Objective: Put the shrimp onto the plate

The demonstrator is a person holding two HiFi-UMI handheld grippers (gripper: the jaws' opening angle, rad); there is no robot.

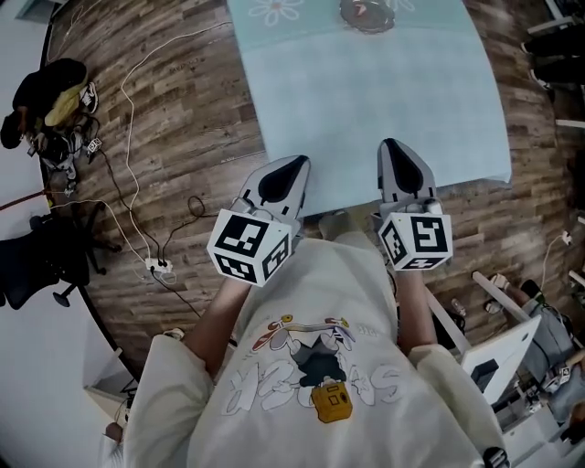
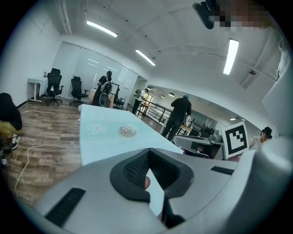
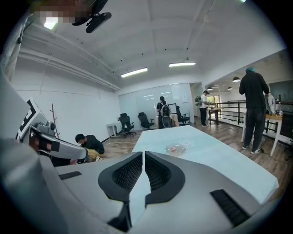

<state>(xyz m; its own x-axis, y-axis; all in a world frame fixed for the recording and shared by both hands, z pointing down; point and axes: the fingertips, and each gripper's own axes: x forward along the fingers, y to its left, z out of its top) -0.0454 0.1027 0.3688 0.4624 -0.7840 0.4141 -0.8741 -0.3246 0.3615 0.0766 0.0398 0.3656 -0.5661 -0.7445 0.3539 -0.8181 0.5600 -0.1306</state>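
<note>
A clear glass plate (image 1: 367, 14) sits at the far end of the light-blue table (image 1: 384, 101). It shows again in the left gripper view (image 2: 127, 131) and the right gripper view (image 3: 176, 149). A small pink shrimp (image 3: 175, 148) lies in it. My left gripper (image 1: 283, 178) and right gripper (image 1: 395, 169) hover side by side over the table's near edge, far from the plate. The left gripper's (image 2: 149, 153) jaws meet at the tips; a small pinkish spot shows low in the gap, and I cannot tell what it is. The right gripper's (image 3: 143, 153) jaws stand shut with nothing between them.
White cables (image 1: 137, 110) and a power strip (image 1: 157, 267) lie on the wood floor left of the table. A black office chair (image 1: 37, 265) stands at far left. One person (image 3: 254, 109) stands right of the table; another (image 3: 89, 144) crouches to its left.
</note>
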